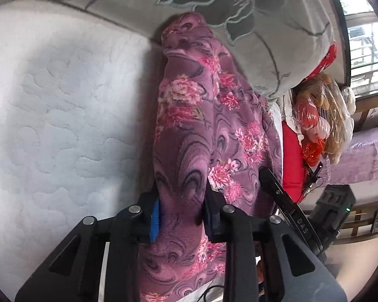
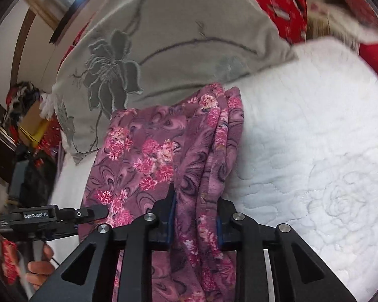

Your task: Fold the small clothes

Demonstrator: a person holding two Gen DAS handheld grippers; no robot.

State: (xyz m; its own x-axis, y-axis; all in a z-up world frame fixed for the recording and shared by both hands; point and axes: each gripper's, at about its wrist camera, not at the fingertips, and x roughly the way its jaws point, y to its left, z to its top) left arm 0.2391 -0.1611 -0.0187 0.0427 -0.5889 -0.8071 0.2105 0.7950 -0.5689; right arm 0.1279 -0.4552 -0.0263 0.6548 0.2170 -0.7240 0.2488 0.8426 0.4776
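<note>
A purple fleece garment with pink flowers (image 1: 189, 125) lies stretched over the white quilted mattress (image 1: 63, 113), its far end against a grey flowered pillow (image 1: 252, 12). My left gripper (image 1: 181, 209) is shut on the near end of the garment. My right gripper (image 2: 195, 216) is shut on a bunched fold of the same garment (image 2: 163, 151). The right gripper's finger (image 1: 279, 188) shows in the left wrist view, and the left gripper (image 2: 98, 212) shows in the right wrist view at the cloth's left edge.
The grey pillow (image 2: 163, 50) lies at the head of the mattress (image 2: 315, 151). Red fabric (image 2: 284, 2) and a plastic bag of soft toys (image 1: 320, 118) sit beside it. A black box (image 1: 332, 206) and a wooden bench stand off the bed's side.
</note>
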